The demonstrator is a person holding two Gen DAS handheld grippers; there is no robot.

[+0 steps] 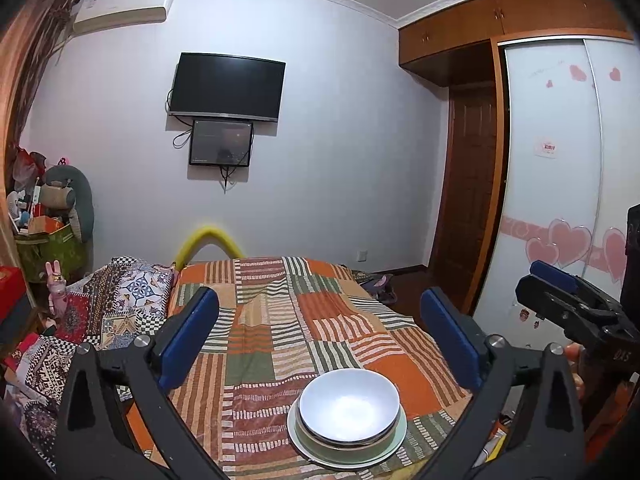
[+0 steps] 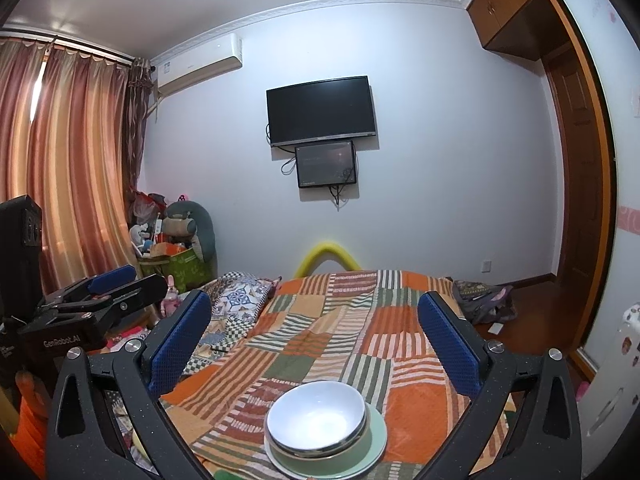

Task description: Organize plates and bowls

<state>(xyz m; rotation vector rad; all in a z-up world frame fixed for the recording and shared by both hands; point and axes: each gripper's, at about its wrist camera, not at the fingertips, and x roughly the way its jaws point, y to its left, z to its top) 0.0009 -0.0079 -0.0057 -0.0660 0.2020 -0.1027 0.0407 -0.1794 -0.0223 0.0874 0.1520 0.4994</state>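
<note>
2 bowls (image 1: 349, 407), 1 plate (image 1: 394, 438), 2 screens (image 1: 227, 86).

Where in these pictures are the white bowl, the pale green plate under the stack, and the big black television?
white bowl (image 1: 349, 406), left wrist view, inside bottom
pale green plate (image 2: 376, 438), right wrist view, bare right rim
television (image 2: 322, 110), right wrist view, screen centre

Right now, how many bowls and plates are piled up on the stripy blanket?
Bowls: 2, a white bowl sitting inside a green-walled bowl
Plates: 1, a pale green plate at the bottom
Total: 3 dishes in one stack on the blanket; anything hidden between them can't be told.
</note>
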